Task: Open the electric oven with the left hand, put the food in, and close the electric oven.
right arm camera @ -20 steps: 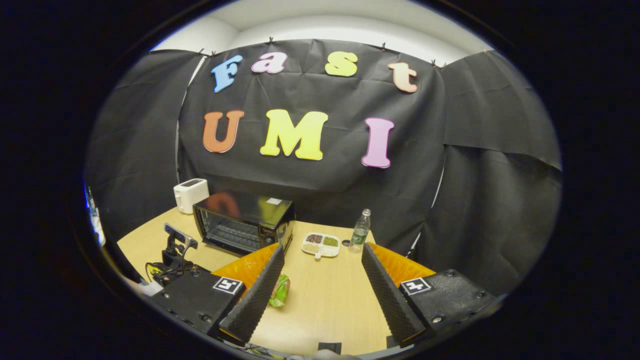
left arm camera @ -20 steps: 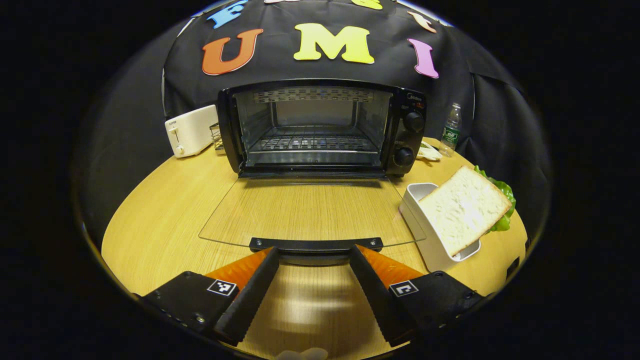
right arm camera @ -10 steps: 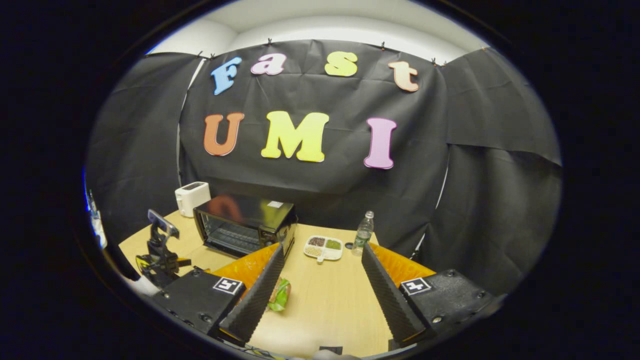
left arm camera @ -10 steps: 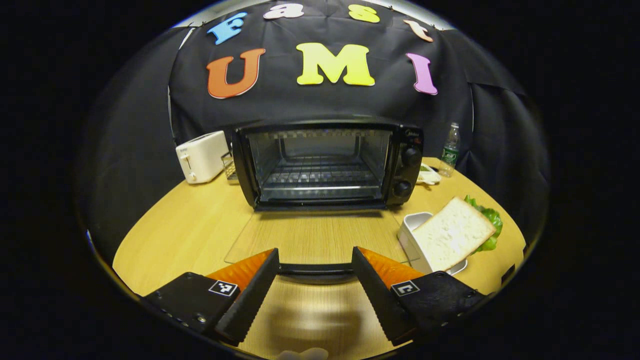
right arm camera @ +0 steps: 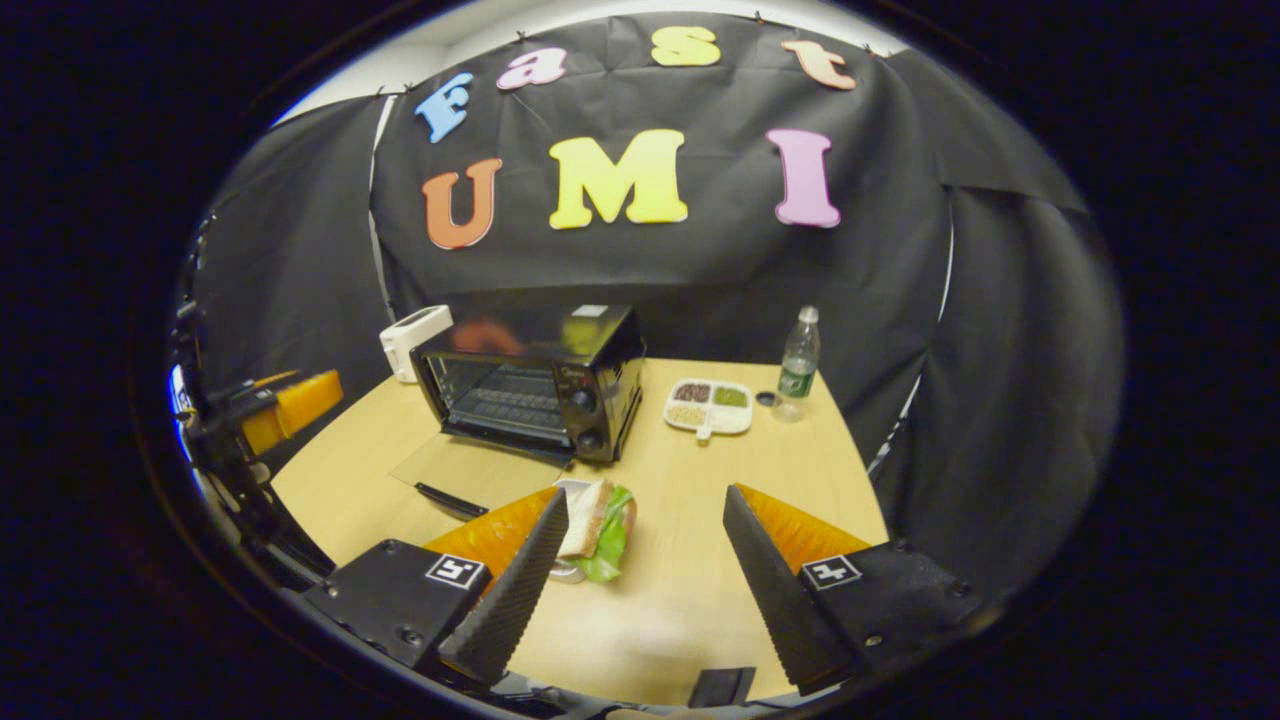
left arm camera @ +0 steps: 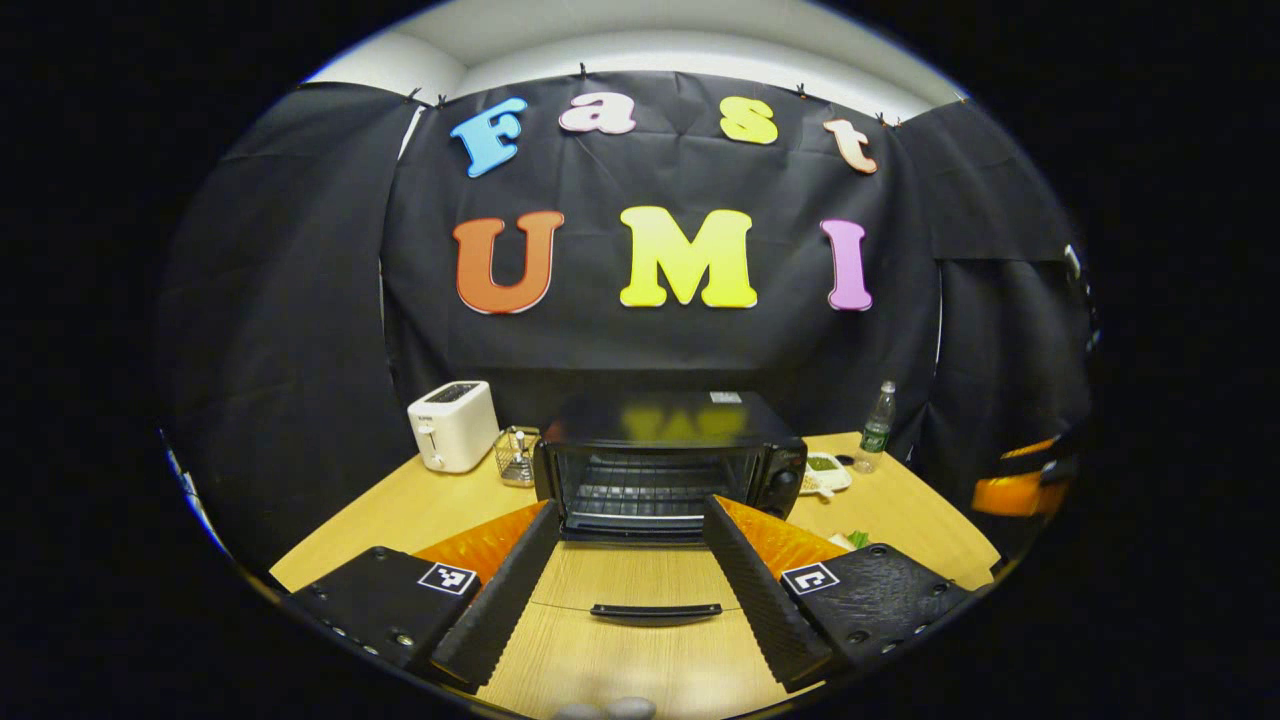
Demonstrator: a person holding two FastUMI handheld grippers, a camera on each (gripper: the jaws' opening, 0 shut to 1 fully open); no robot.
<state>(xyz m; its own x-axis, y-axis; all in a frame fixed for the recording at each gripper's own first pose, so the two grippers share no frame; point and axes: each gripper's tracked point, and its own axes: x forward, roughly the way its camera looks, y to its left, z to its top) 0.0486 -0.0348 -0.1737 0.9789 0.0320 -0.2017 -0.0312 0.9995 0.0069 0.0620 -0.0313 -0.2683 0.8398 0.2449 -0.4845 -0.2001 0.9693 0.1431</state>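
Booth walled in black cloth; a light wooden table [right arm camera: 700, 520] carries everything. Largest item is the electric oven [left arm camera: 668, 463], dead ahead of the left gripper [left arm camera: 630, 585] and ahead-left of the right gripper [right arm camera: 645, 580]. Its glass door [left arm camera: 640, 590] is folded flat onto the table, the black handle [left arm camera: 655, 611] lying between the left gripper's spread fingers, not touched by either. Wire rack visible inside the cavity; nothing on it.

Step in hand, as I judge it: the opening is done and the food transfer comes next. The sandwich [right arm camera: 598, 517], bread with green lettuce, sits in a small white holder [right arm camera: 570, 570] just ahead of the right gripper's left finger, close in front of the oven's knob end. A sliver of the lettuce also shows just past the left gripper's right finger.

Left gripper: fingers wide apart, holding nothing, hovering above the door's front edge and pointing level at the oven mouth. Right gripper: fingers wide apart, empty, raised above the table and tilted down toward it, with the sandwich off-centre to its left.

Next move calls for the right gripper to shift left and descend until the sandwich sits between the fingers, close across the bread faces gently enough not to crush it, then carry it over the lowered door onto the rack. The left gripper should stay off that path.

Smaller items beyond: white toaster [left arm camera: 452, 425] and wire basket [left arm camera: 515, 457] left of the oven; divided dish [right arm camera: 710, 406] and water bottle [right arm camera: 797, 365] to its right.
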